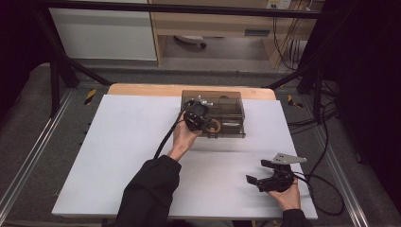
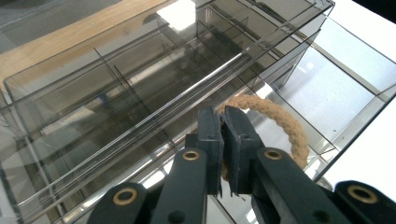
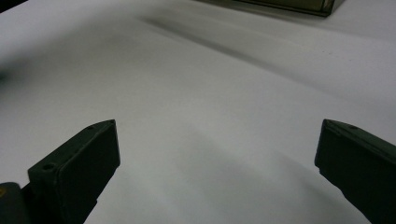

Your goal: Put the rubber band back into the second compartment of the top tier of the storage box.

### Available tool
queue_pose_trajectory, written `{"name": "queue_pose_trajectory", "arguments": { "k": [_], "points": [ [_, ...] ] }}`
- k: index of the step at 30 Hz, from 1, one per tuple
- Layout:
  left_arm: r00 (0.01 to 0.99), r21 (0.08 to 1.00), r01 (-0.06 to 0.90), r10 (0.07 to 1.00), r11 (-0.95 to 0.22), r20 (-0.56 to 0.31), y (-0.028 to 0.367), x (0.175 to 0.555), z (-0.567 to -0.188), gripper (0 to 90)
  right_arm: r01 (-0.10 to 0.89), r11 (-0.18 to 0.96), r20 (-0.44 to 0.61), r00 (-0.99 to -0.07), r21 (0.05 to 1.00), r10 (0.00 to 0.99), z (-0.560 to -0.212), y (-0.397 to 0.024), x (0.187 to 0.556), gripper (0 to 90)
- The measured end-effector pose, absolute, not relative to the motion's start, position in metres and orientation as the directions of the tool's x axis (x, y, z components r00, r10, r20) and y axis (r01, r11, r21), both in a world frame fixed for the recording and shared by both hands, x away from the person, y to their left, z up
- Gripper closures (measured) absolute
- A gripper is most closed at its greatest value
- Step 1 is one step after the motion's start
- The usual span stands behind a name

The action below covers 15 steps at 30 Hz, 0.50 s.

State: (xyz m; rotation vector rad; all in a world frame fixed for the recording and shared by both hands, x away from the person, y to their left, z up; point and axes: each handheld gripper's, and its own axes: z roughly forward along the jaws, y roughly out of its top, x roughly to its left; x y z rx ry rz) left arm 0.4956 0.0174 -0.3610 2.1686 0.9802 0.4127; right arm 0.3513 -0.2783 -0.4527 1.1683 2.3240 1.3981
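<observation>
The white table (image 1: 132,156) carries one large item: a smoke-tinted clear plastic organiser box (image 1: 227,106) at the far centre, against the bare wooden strip along the far edge. In the left gripper view the box (image 2: 116,93) is split by thin clear walls into long and short compartments, with strong reflections on them.

My left gripper (image 1: 201,118) is at the box's near-left corner, and its jaws are clamped on a tan braided rope ring (image 2: 280,126). The ring is a closed loop of twisted fibre, coarse in texture, and stands roughly upright over a compartment at the box's near edge. Its lower arc is hidden behind the jaws, so I cannot tell whether it touches the box floor. In the high view the ring (image 1: 215,126) shows small, just right of the gripper.

My right gripper (image 1: 260,177) rests low over the table's near-right area, well apart from the box, jaws spread wide with nothing between them. In the right gripper view, bare white surface lies between them; the dark edge at the top is probably the box, cut off by the frame.
</observation>
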Motion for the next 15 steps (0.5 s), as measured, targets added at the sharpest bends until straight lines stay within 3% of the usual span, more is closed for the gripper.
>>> {"name": "queue_pose_trajectory", "arguments": {
  "k": [15],
  "points": [
    [0.667,0.708,0.534,0.745,-0.462,-0.018,0.020,0.496,-0.374,84.0,0.531,0.245,0.225,-0.670,0.811,0.707,-0.453,-0.278,0.351,0.7]
  ]
}}
